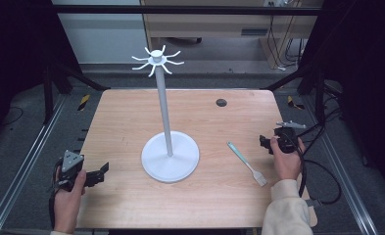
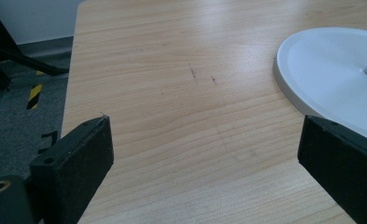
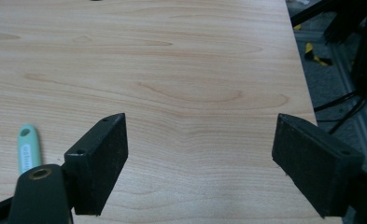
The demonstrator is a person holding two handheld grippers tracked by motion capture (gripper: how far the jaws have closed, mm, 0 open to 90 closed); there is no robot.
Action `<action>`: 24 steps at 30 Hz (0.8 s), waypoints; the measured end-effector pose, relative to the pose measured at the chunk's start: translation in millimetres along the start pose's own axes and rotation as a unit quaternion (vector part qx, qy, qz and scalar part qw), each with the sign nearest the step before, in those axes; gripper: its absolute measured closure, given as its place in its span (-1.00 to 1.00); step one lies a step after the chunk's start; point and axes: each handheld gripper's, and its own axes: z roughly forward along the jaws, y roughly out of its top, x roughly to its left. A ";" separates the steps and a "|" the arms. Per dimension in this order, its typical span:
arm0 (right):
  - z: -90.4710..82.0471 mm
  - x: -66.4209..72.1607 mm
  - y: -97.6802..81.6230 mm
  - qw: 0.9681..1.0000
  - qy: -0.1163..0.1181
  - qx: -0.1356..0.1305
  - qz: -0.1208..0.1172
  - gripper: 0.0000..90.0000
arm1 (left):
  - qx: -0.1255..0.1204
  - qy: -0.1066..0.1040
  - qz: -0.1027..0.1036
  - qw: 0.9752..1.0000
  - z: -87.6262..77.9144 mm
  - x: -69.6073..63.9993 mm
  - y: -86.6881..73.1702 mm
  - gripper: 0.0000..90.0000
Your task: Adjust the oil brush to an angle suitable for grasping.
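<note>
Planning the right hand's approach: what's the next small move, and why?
Probably swing the right gripper toward the person's left and down over the green handle of the brush. Its jaws stand wide open with nothing between them, and in the right gripper view the handle tip lies outside the left jaw, flat on the table. The hook stand is untouched nearby.

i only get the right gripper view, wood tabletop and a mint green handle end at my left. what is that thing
Observer: A basting brush, lying flat, pale bristles toward the person's edge of the table.
Operator: anything else on the table
Observer: A white stand with a round base and a tall pole topped by hooks, left of the brush.
Operator: where's the other hand-held gripper
Observer: The left hand-held gripper sits at the table's near left edge, jaws open and empty, pointing toward the stand's base.
</note>
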 end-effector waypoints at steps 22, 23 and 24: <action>-10.9 68.1 20.6 0.989 0.095 0.007 -0.109 0.03 | 0.010 -0.013 0.020 1.000 4.8 -10.1 0.4 -0.93; -10.9 68.1 20.6 0.989 0.095 0.007 -0.109 0.03 | 0.009 -0.012 0.023 1.000 4.9 -10.4 0.5 -0.93; -9.8 73.7 20.3 0.987 0.104 0.012 -0.122 0.16 | 0.010 -0.014 0.023 1.000 5.0 -11.3 0.6 -0.93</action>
